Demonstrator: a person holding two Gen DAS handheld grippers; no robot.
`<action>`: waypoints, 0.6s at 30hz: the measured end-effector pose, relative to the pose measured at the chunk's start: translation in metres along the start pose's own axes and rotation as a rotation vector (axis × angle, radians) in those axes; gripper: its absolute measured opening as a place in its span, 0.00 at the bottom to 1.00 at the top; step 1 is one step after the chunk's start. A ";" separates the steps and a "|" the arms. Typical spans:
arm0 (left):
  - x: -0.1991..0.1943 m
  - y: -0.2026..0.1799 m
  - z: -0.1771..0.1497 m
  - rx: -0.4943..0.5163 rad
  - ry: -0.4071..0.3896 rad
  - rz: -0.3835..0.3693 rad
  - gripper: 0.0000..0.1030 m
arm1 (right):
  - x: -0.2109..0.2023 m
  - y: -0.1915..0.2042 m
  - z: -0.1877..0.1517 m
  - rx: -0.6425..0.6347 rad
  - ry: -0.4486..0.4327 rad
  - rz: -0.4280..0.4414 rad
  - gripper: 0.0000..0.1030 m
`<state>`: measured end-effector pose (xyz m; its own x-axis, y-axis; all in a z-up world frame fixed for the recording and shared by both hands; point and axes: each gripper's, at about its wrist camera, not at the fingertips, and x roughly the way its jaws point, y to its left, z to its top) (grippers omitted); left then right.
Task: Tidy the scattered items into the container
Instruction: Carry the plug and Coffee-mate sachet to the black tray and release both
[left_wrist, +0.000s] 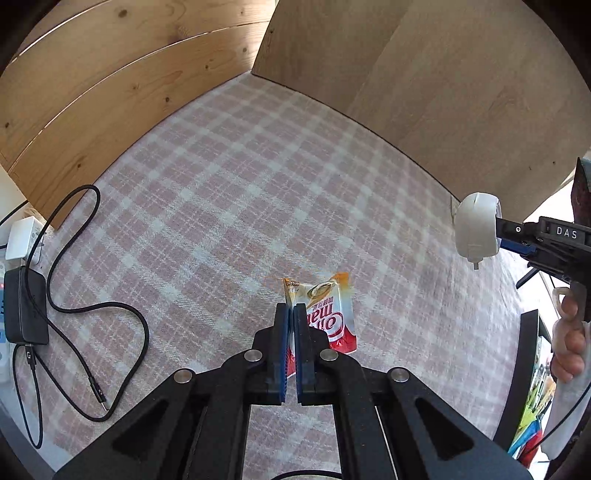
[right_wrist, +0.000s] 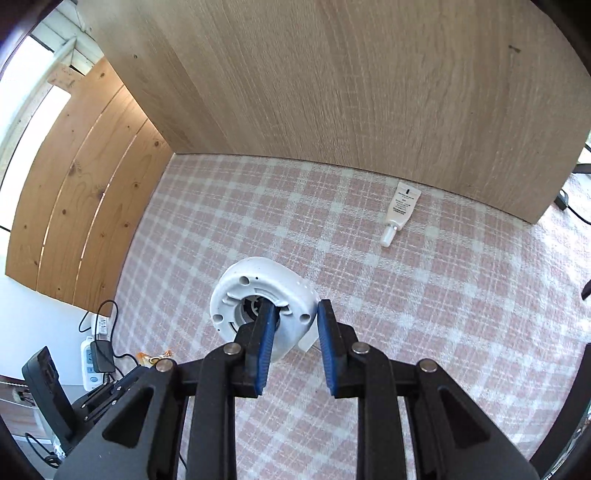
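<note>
My left gripper (left_wrist: 294, 308) is shut on the edge of a red, white and orange drink sachet (left_wrist: 334, 314), which hangs just above the pink plaid cloth (left_wrist: 221, 206). My right gripper (right_wrist: 295, 308) is shut on a white round plastic housing (right_wrist: 240, 295). One pad sits inside its hollow and the other presses on its outer wall. In the left wrist view that housing (left_wrist: 476, 229) shows at the right, lifted off the cloth. A small white tube (right_wrist: 400, 206) lies on the cloth by the wooden panel. No container shows in either view.
Wooden panels (left_wrist: 424, 92) wall the cloth at the back and left. A black charger (left_wrist: 26, 306) with a looping black cable (left_wrist: 92, 306) and a white power strip (left_wrist: 20, 240) lie at the left edge. A person's hand (left_wrist: 569, 343) holds the right gripper's handle.
</note>
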<state>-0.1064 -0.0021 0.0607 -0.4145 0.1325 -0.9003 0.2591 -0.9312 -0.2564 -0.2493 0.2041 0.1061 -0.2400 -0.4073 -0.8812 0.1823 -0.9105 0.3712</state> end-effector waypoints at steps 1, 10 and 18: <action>-0.004 -0.007 -0.001 0.015 -0.007 -0.007 0.02 | -0.010 -0.003 -0.006 0.009 -0.012 0.005 0.22; -0.028 -0.088 -0.019 0.163 -0.022 -0.087 0.02 | -0.113 -0.044 -0.060 0.093 -0.138 -0.006 0.22; -0.066 -0.144 -0.055 0.327 -0.011 -0.181 0.02 | -0.212 -0.127 -0.133 0.237 -0.262 -0.074 0.22</action>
<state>-0.0682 0.1419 0.1375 -0.4375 0.3028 -0.8467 -0.1108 -0.9526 -0.2834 -0.0948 0.4153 0.2068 -0.4864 -0.3164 -0.8144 -0.0635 -0.9169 0.3941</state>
